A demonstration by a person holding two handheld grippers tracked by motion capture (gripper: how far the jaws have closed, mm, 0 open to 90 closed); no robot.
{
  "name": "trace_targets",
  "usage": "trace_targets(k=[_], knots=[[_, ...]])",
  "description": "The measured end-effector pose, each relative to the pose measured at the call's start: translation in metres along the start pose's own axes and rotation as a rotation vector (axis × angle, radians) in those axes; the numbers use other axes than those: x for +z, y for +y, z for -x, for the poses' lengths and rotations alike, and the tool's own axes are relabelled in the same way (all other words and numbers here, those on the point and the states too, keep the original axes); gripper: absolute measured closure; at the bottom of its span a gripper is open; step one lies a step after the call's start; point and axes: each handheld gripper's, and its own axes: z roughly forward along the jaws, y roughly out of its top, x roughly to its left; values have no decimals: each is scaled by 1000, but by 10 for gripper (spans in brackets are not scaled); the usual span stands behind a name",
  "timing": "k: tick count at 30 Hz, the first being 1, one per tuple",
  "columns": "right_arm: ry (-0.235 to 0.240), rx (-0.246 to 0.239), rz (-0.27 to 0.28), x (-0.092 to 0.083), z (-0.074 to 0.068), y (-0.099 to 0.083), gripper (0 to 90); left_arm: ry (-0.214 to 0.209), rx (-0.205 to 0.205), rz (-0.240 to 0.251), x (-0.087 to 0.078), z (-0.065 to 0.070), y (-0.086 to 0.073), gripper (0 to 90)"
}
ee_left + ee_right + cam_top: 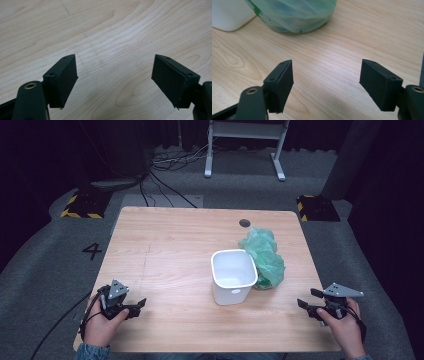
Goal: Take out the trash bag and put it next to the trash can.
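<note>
- The crumpled translucent green plastic bag [263,258] lies on the right half of the pale wood-grain table [170,250], touching the far right side of the white rectangular plastic bin [233,275]. It looks set there so it can be picked up and fitted to the bin, which stands upright with its mouth open to the ceiling.
- The right gripper [309,302] is held low over the table's near right corner, jaws wide apart and empty. In the right gripper view the bag [294,15] sits ahead and to the left of the jaws, with the bin's wall [229,15] just beside it, so this hand seems aimed to reach for the bag.
- The left gripper [139,304] is at the near left edge, well apart from the bin, jaws also wide and holding nothing; the left gripper view has bare wood [112,37] between them. I judge it is waiting to steady the bin.
- Nothing lies between the right gripper and the bag. The bin, pressed against the bag's left side, is the one thing that could be knocked during a grab.
- Around: a round cable hole [244,223] in the table's far edge, grey carpet with a painted number 4 [92,251], yellow-and-black striped blocks [82,205], loose cables [165,170] and a white frame's feet [245,150] beyond.
</note>
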Motion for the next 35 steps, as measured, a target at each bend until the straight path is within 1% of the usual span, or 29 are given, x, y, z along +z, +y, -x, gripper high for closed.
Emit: trace_targets(k=[2,7,8,9,10,11,12,15,17,18,20,21,22,24,28,35], knots=[[-6,10,-2,3,0,-6,277,0,0,-19,2,0,-3,200],[-5,17,-5,8,-3,-14,275,-1,-6,-28,5,0,-8,197],[-8,14,-4,9,-4,-16,275,3,3,-31,5,0,-9,196],[-14,6,-3,10,-5,-17,275,3,0,-28,6,0,-10,190],[-16,5,-4,10,-6,-18,275,7,8,-33,7,0,-11,181],[-17,2,-2,11,-7,-20,275,15,2,-25,8,1,-12,170],[-20,-1,-2,12,-8,-21,275,25,6,-26,8,0,-12,165],[-19,-7,-14,15,-9,-22,273,24,12,-38,11,0,-15,164],[-17,-6,-20,18,-10,-23,269,19,-7,-20,13,0,-17,159],[-16,-8,-32,19,-10,-22,270,19,-3,-17,13,0,-17,157],[-20,-17,-37,21,-12,-22,263,28,-16,11,15,0,-19,153],[-20,-17,-37,21,-12,-22,263,28,-16,11,15,0,-19,149],[-20,-23,-40,21,-12,-21,245,25,-37,6,15,0,-19,149],[-21,-18,-49,23,-13,-21,206,19,-56,2,16,-2,-19,148],[-18,-16,-54,24,-14,-20,173,16,-55,-1,16,-2,-19,144],[-21,-16,-59,25,-15,-19,161,23,-60,-1,16,-2,-19,138]])
